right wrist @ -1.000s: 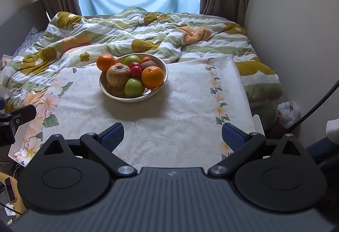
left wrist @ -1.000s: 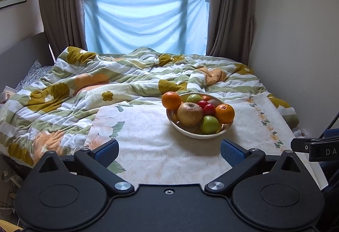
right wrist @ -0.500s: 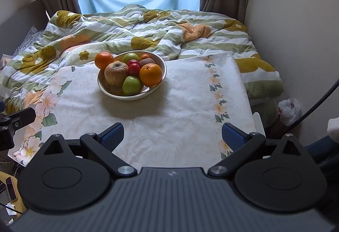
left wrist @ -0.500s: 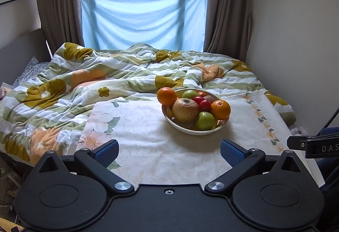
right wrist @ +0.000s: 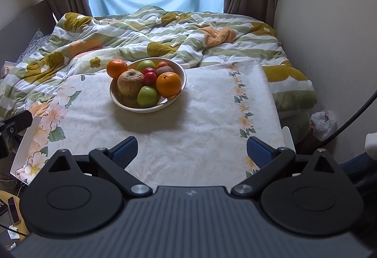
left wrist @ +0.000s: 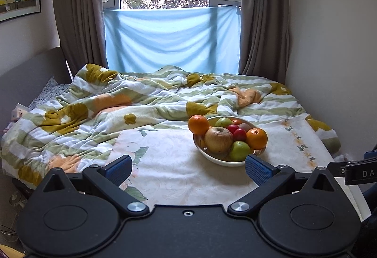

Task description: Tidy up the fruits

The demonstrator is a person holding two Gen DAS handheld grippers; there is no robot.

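The left gripper [left wrist: 187, 169] hangs low over the floral-patterned cream counter [left wrist: 169, 163], its blue-padded jaws spread wide and holding nothing. Ahead of them and toward their right side sits the round white ceramic bowl [left wrist: 219, 160] heaped with fruit — its near rim lies just beside the right blue pad. In it, from left to right: a bright orange [left wrist: 198, 124] perched on the far-left rim, a large brownish russet apple [left wrist: 218, 139], a small green apple [left wrist: 239, 151] in front, two small red fruits [left wrist: 236, 132] behind it, and a second orange [left wrist: 256, 138] on the right.

The right gripper [right wrist: 192, 149] is also empty, jaws wide apart, above the near part of the counter. From here the bowl [right wrist: 175, 102] stands well ahead and to the left of the gap between the jaws. Beyond the counter lies a rumpled green-and-white striped quilt [right wrist: 165, 39] with mustard flowers.
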